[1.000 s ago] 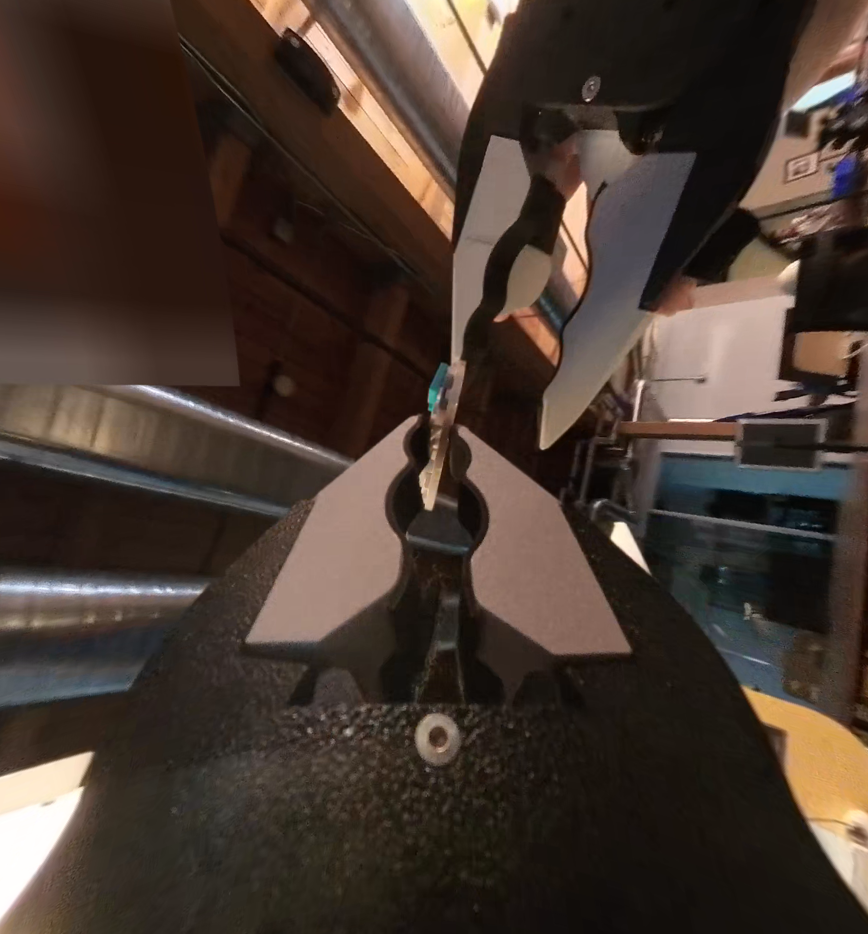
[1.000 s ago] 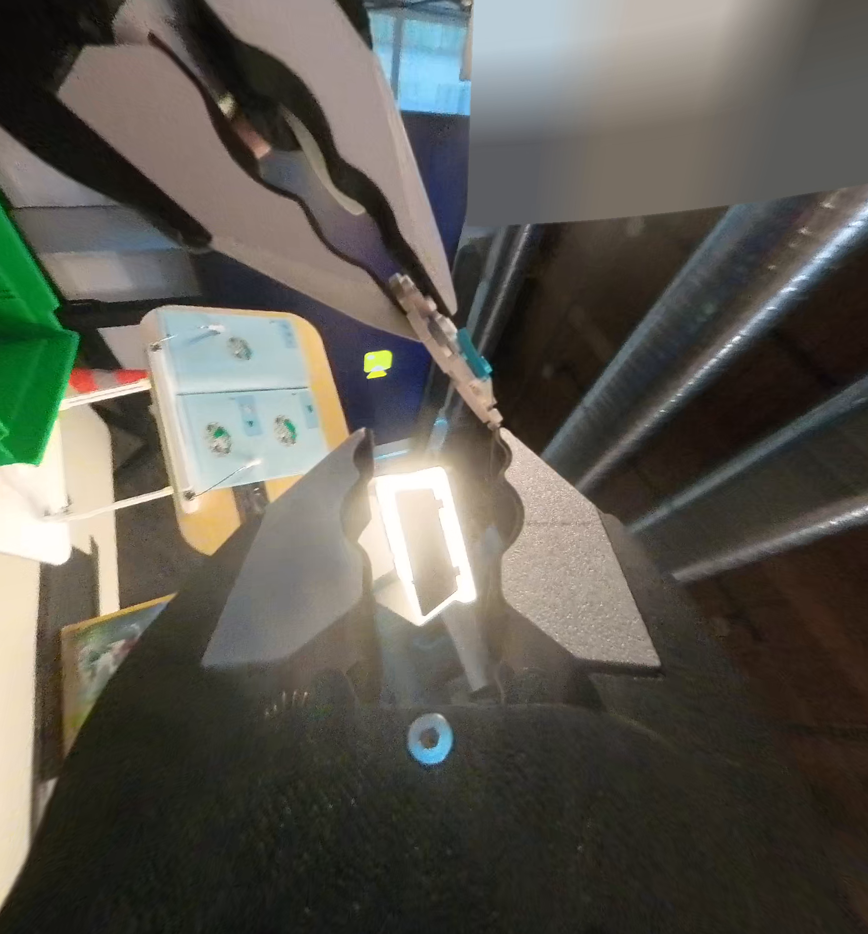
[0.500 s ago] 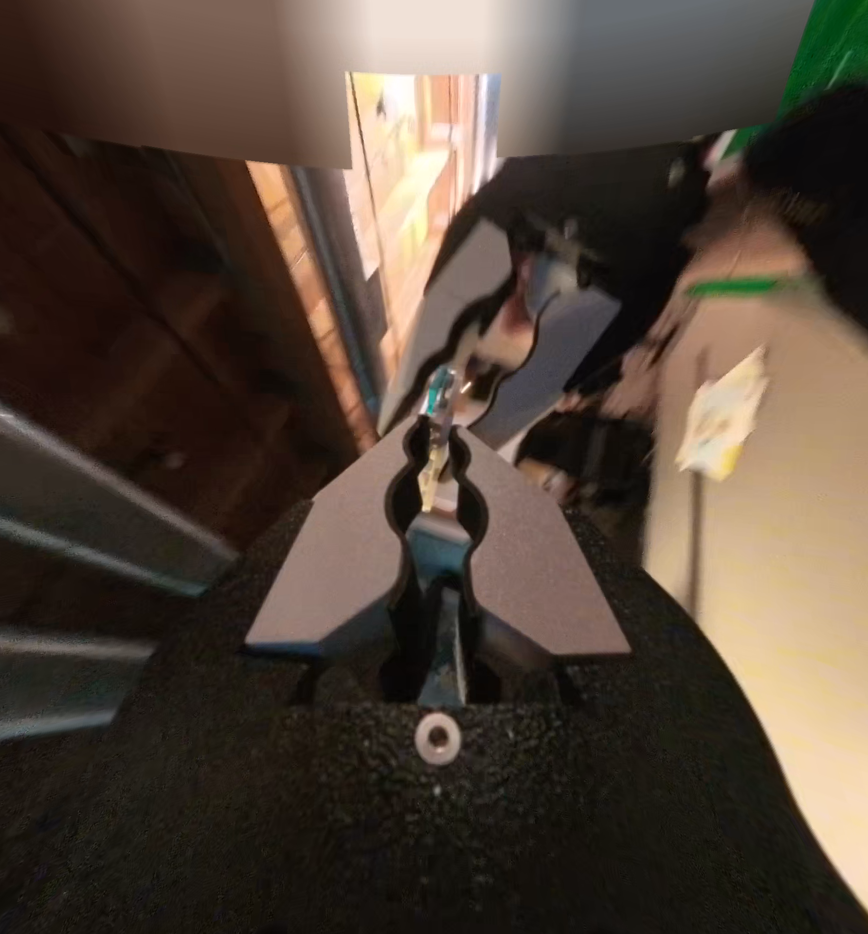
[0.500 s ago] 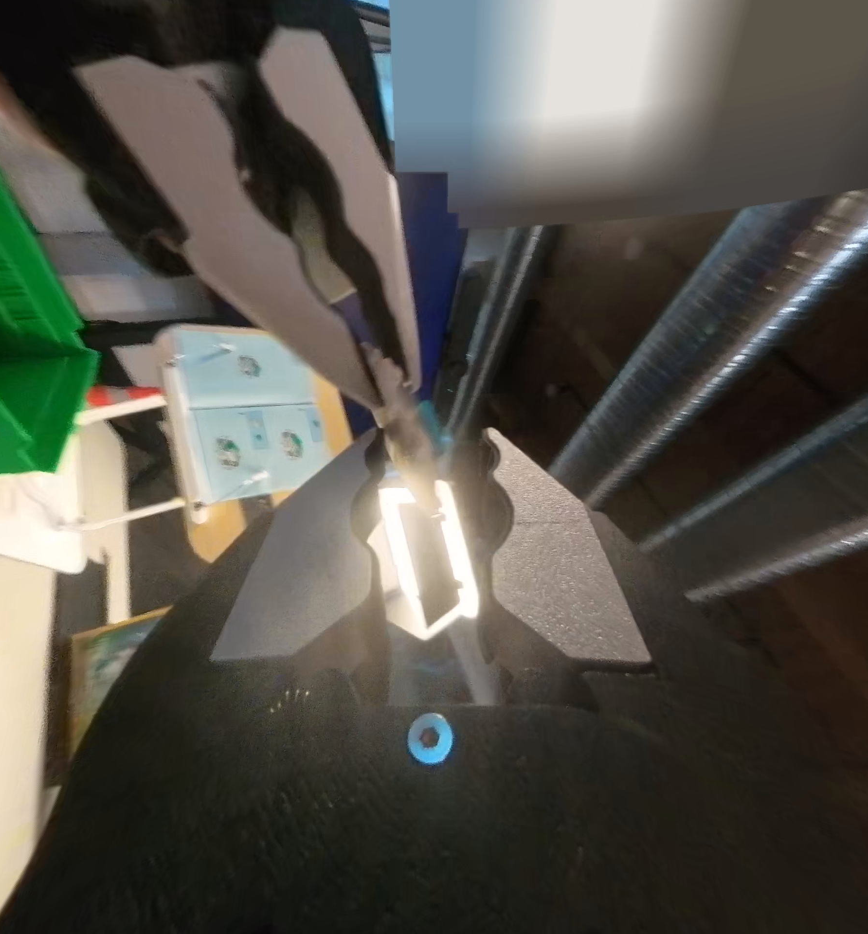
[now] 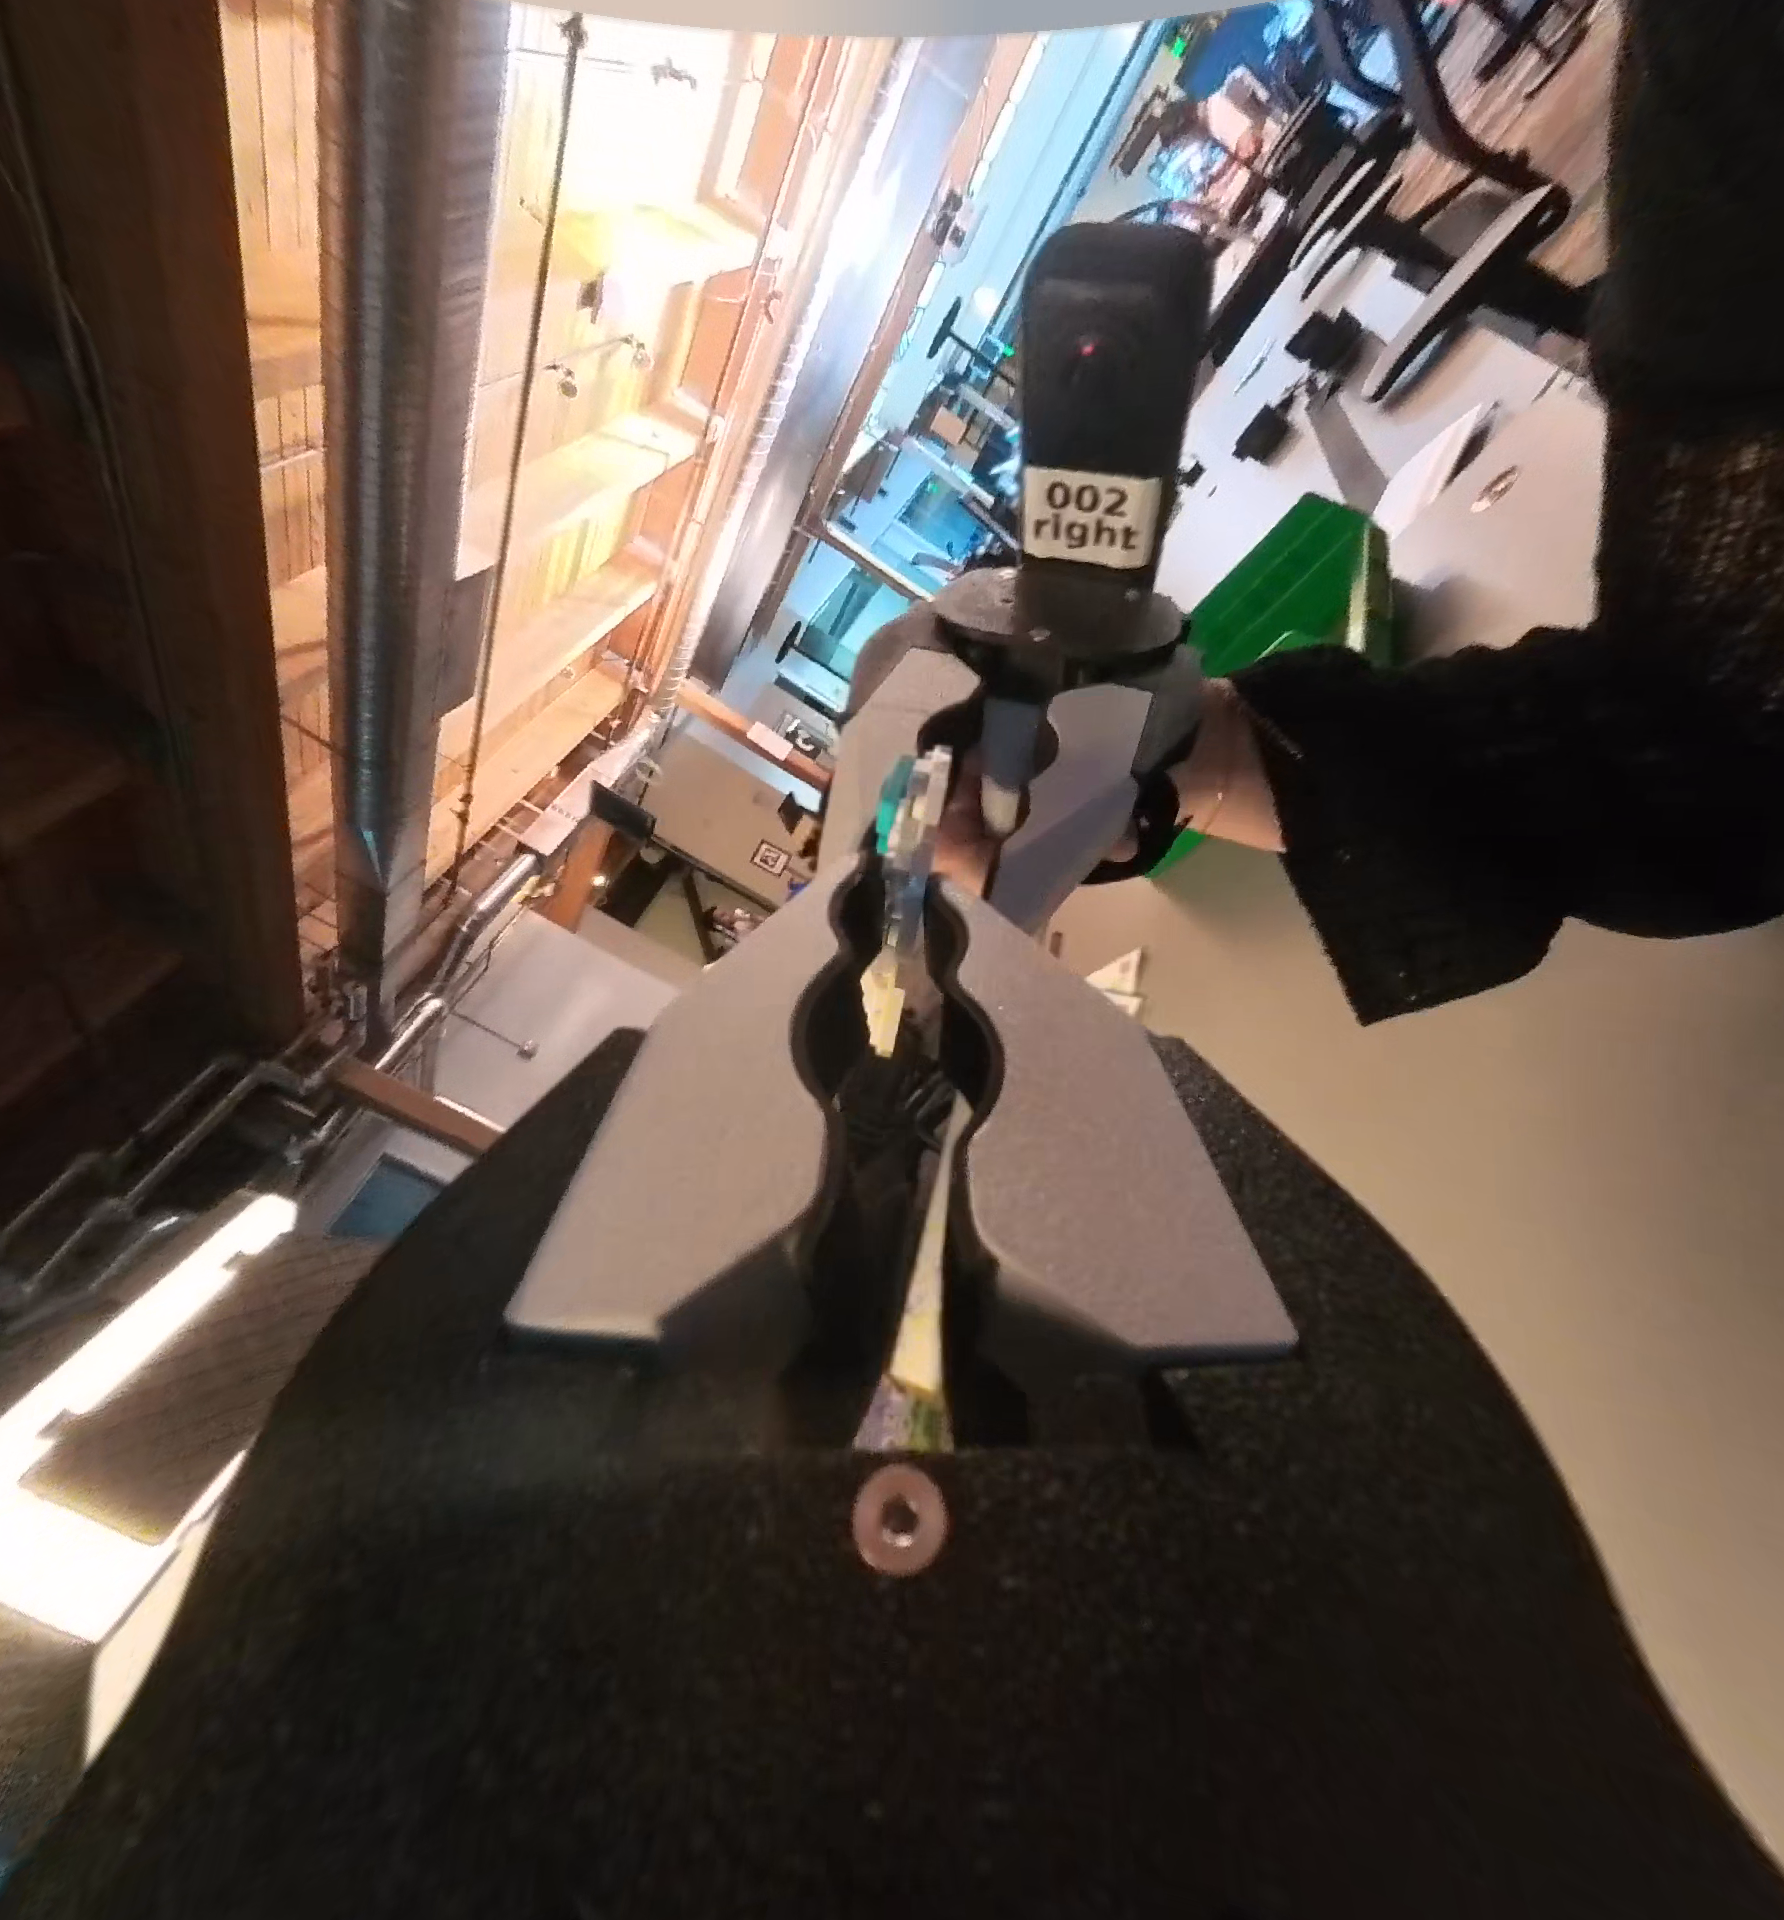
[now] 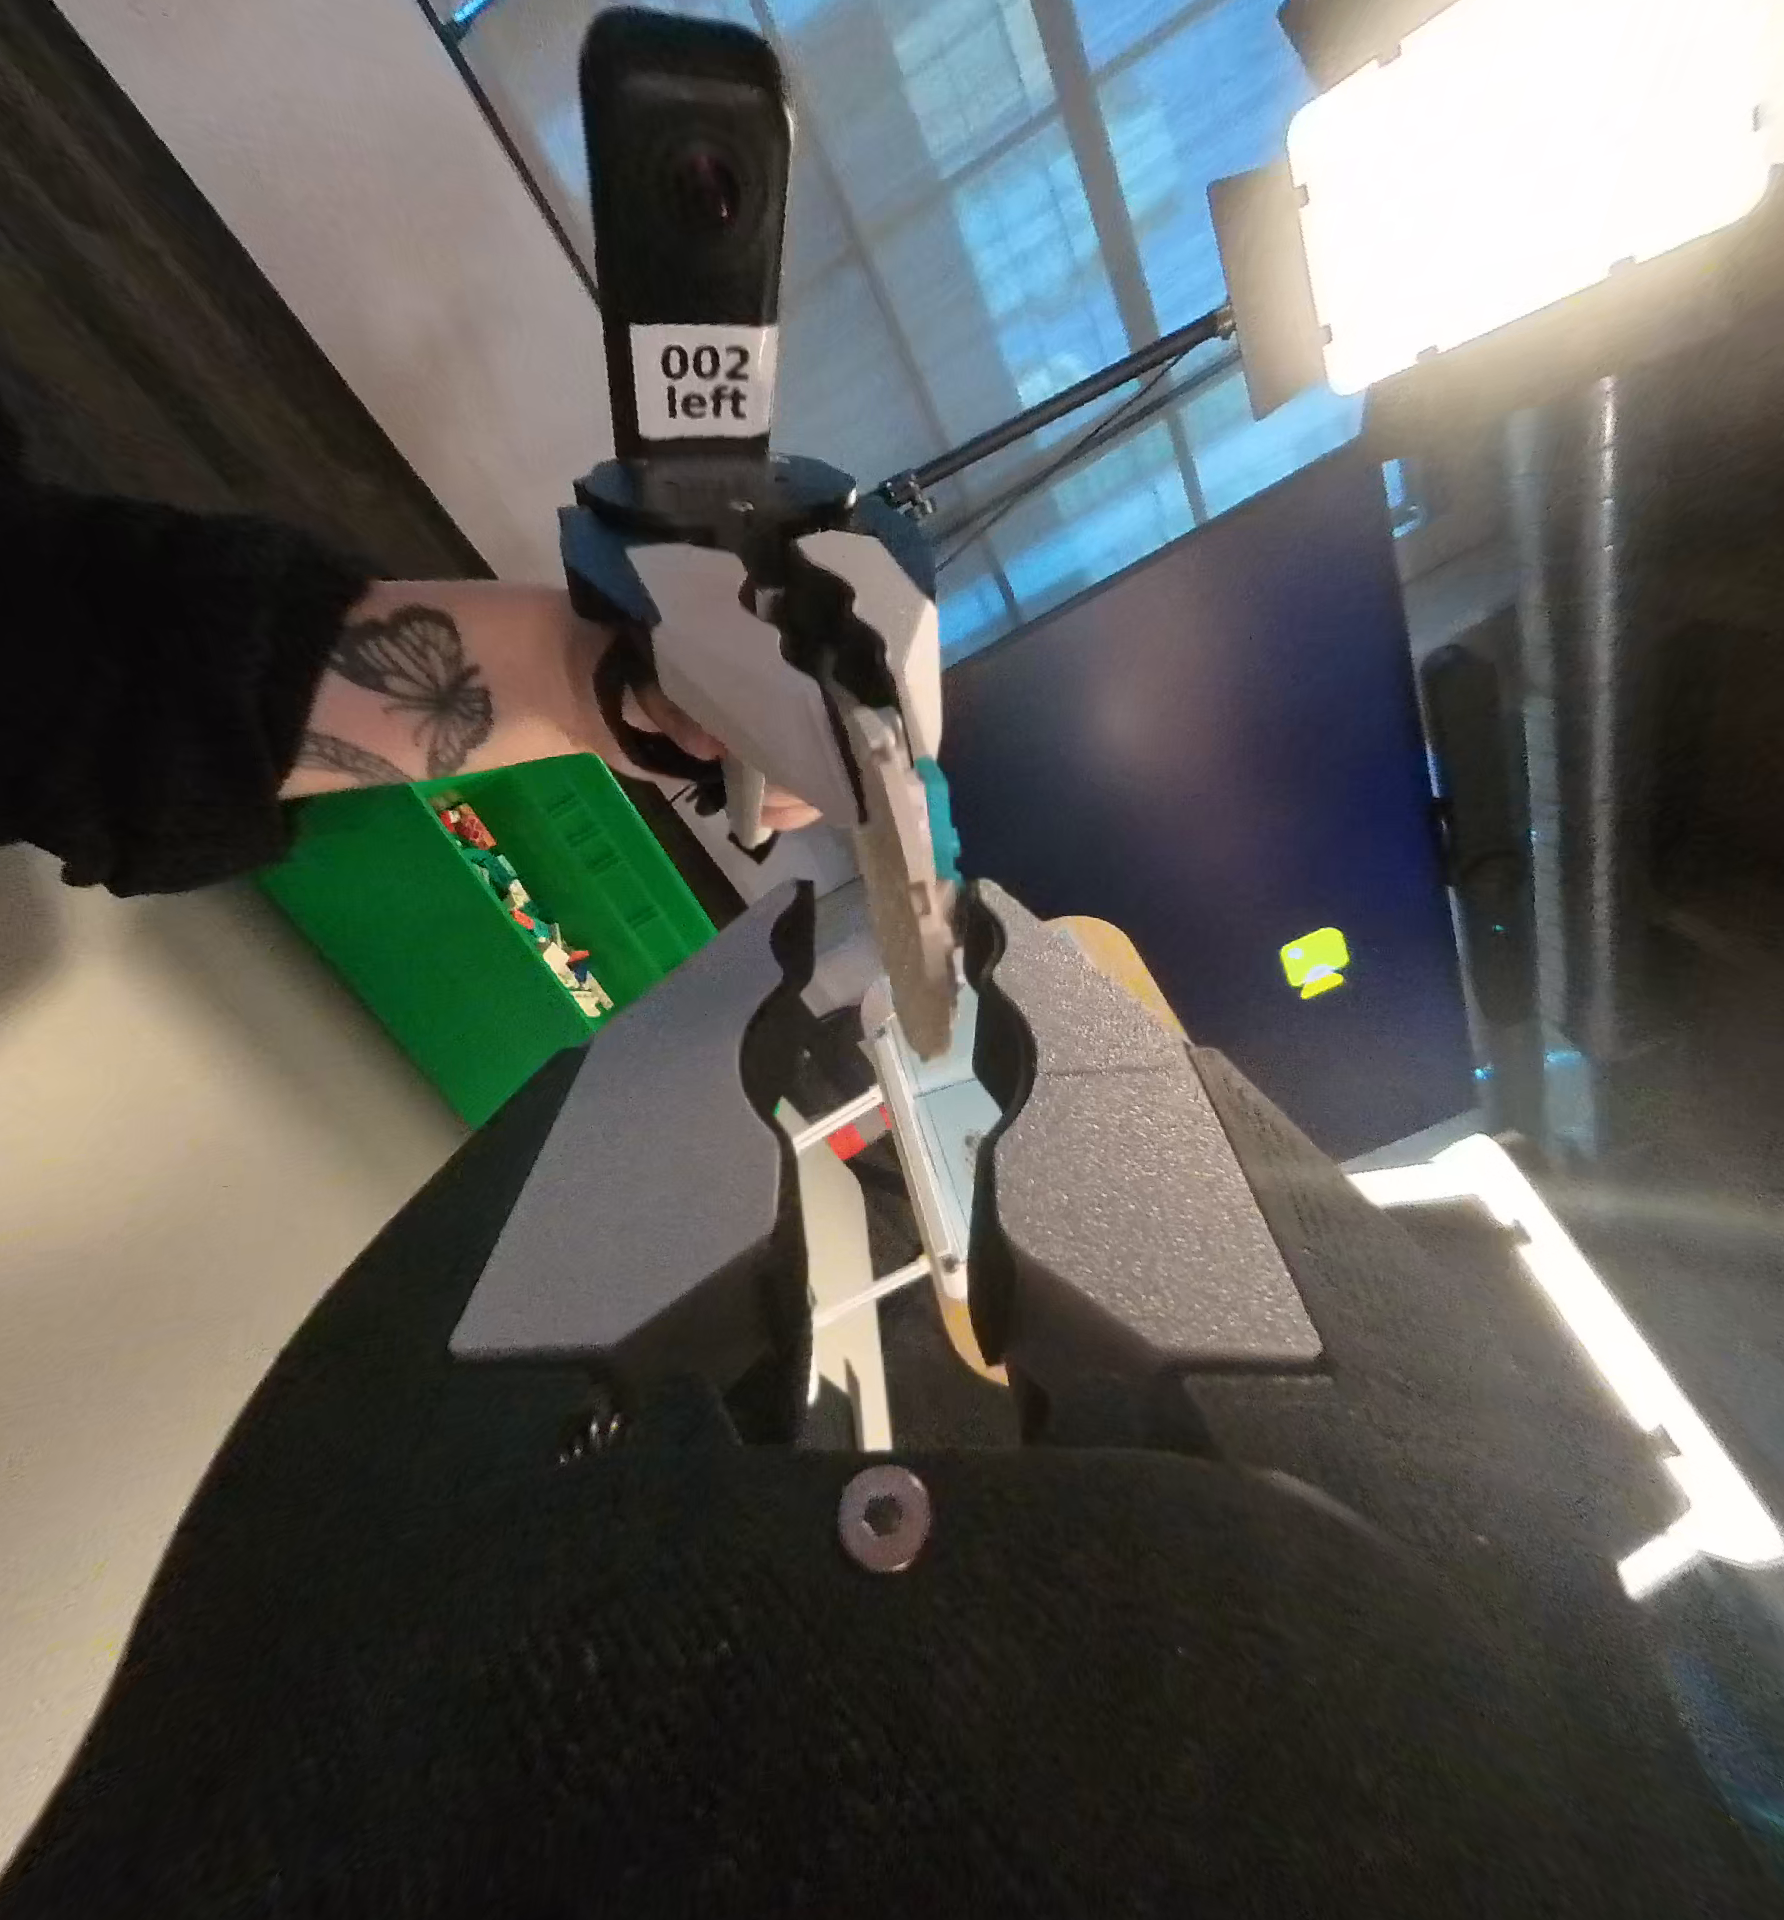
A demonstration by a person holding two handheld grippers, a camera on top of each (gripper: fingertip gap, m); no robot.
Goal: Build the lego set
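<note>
The left claw (image 5: 893,914) is closed narrow on a thin grey lego plate (image 5: 909,831), pinching its lower end between the two fingertips. The plate stands on edge and sticks out past the tips toward the other claw. A small teal piece (image 5: 890,805) sits on one face of the plate, near its far end.

In the right wrist view the same grey plate (image 6: 903,914) hangs from the left claw (image 6: 867,790) with the teal piece (image 6: 938,821) on its right face. The plate's free end reaches down into the gap of the right claw (image 6: 883,935). That claw is partly open, its fingers well apart on either side of the plate. The right finger (image 6: 1064,1039) is just beside the plate's edge; whether it touches cannot be told. The left finger (image 6: 701,1049) stands clear of it.

Both claws are raised above the pale tabletop (image 6: 140,1143) and point at each other. A green bin (image 6: 431,935) with mixed small bricks stands on the tabletop behind the left claw. A person's hand (image 6: 659,717) grips the left claw's handle, with a dark sleeve (image 6: 119,675) at the wrist. A dark screen (image 6: 1179,831) stands behind.
</note>
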